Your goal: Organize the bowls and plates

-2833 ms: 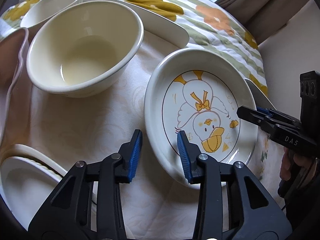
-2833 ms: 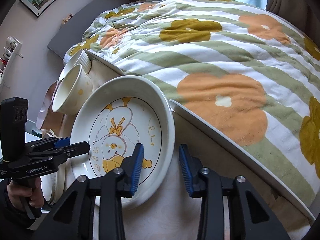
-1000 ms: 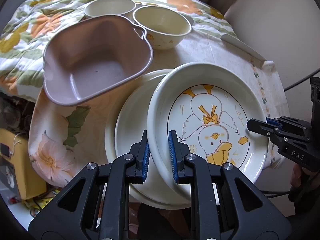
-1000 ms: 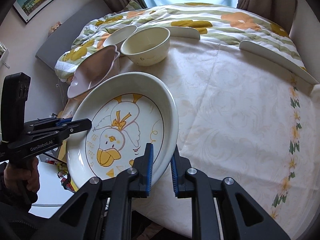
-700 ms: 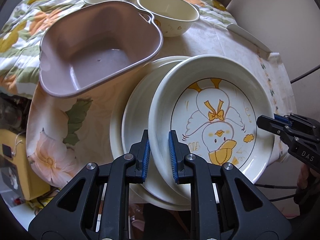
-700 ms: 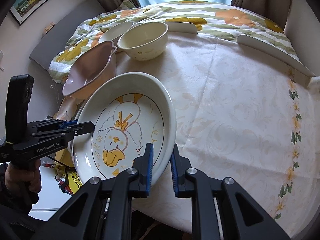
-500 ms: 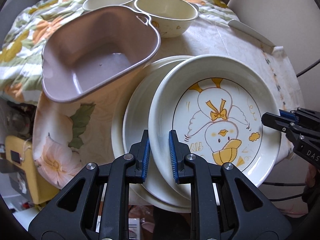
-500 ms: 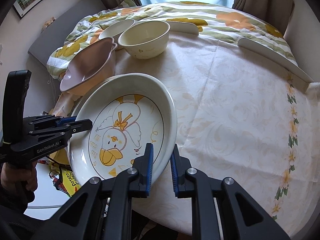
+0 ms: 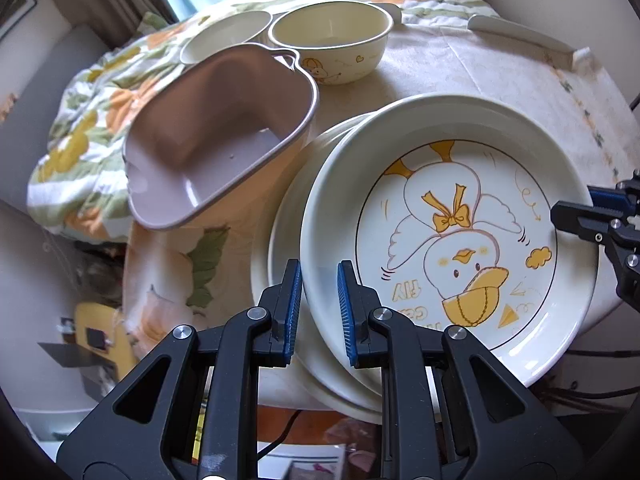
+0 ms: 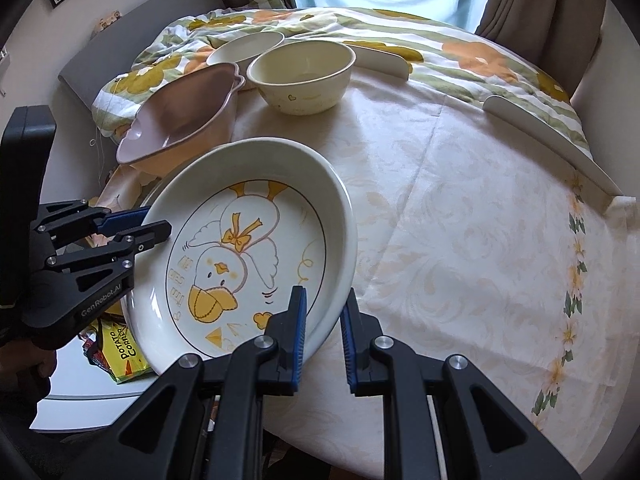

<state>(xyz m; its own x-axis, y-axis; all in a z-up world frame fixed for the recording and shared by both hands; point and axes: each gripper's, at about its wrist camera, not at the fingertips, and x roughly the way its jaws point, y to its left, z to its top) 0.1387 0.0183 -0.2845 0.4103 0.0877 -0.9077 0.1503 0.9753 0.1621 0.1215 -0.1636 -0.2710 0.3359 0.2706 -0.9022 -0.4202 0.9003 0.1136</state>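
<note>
Left tongs (image 9: 318,312) and right tongs (image 10: 323,330) each clamp opposite rims of the duck plate (image 9: 452,236), held above stacked cream plates (image 9: 288,216).

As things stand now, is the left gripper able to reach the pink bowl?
Probably not yet. The left gripper is shut on the rim of the duck plate, which the right gripper also holds. The pink bowl sits open beyond it, but the plate must be set down first.
</note>
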